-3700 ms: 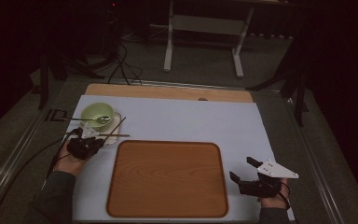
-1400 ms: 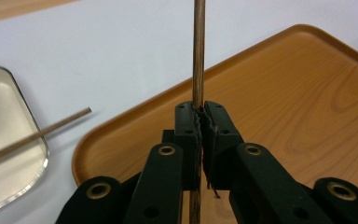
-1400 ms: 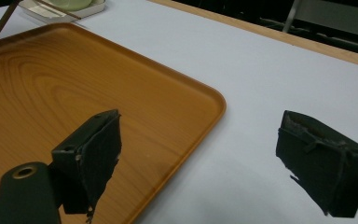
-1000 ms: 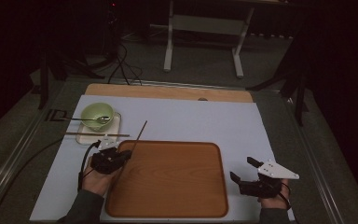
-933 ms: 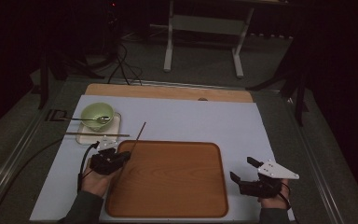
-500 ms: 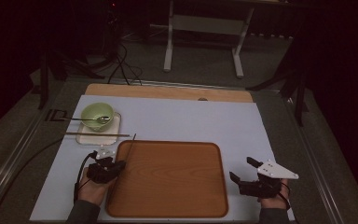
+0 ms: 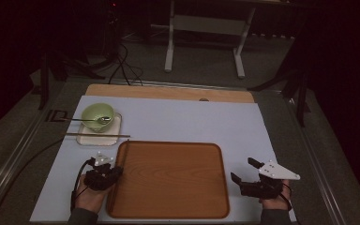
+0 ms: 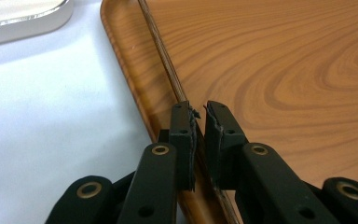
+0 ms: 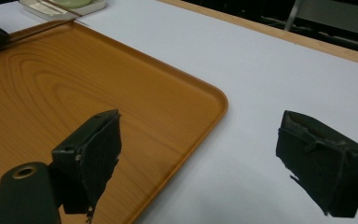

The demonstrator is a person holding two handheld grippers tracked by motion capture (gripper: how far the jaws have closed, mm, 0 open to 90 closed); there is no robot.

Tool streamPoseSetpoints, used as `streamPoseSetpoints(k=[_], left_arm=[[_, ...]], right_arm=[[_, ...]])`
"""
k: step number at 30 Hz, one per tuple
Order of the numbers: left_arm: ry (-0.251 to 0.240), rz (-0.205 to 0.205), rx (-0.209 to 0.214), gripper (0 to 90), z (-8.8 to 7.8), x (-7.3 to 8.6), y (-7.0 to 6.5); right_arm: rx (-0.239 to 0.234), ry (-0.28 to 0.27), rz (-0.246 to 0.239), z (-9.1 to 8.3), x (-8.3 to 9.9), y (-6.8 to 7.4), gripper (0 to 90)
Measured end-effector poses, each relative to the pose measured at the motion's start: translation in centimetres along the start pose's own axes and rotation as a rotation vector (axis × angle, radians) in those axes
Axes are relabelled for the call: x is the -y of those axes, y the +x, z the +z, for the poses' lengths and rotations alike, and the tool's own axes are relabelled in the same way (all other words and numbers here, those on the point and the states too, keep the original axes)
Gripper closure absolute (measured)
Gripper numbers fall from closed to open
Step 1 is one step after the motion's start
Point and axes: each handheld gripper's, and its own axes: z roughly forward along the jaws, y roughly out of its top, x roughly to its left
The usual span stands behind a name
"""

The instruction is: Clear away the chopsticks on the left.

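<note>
Left gripper view: my left gripper (image 8: 199,109) has just eased its jaws around 1 chopstick (image 8: 161,49) lying in the tray (image 8: 279,70); my right gripper (image 9: 200,154) gapes, holding nothing.

The chopstick (image 8: 165,60) lies along the tray's (image 7: 168,176) left edge, ahead of the left gripper (image 8: 199,114); the bowl (image 7: 97,116) sits beyond.

tray (image 7: 168,183): orange-brown wood with wavy grain
chopstick (image 8: 161,51): dark brown
mat (image 7: 192,122): pale blue-white
bowl (image 7: 93,114): light green
left gripper (image 8: 199,112): black jaws, brass-coloured rivets
right gripper (image 9: 200,154): black jaws
tabletop's far edge (image 7: 168,92): light wood
</note>
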Motion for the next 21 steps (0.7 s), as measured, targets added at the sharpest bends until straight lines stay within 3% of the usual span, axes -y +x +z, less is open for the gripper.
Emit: streamPoseSetpoints(k=[5,15,21], left_arm=[[0.009,0.013,-0.026,80.9,-0.4,0.4,-0.4],[0.018,0.026,-0.036,80.4,-0.7,0.7,-0.9],[0.033,0.065,-0.056,80.8,-0.7,1.2,-1.9]], right_arm=[[0.000,-0.001,-0.001,0.0,0.0,0.0,13.6],[0.000,0.000,-0.005,0.0,-0.1,0.1,13.6],[0.001,0.003,-0.006,0.0,-0.1,0.1,13.6]])
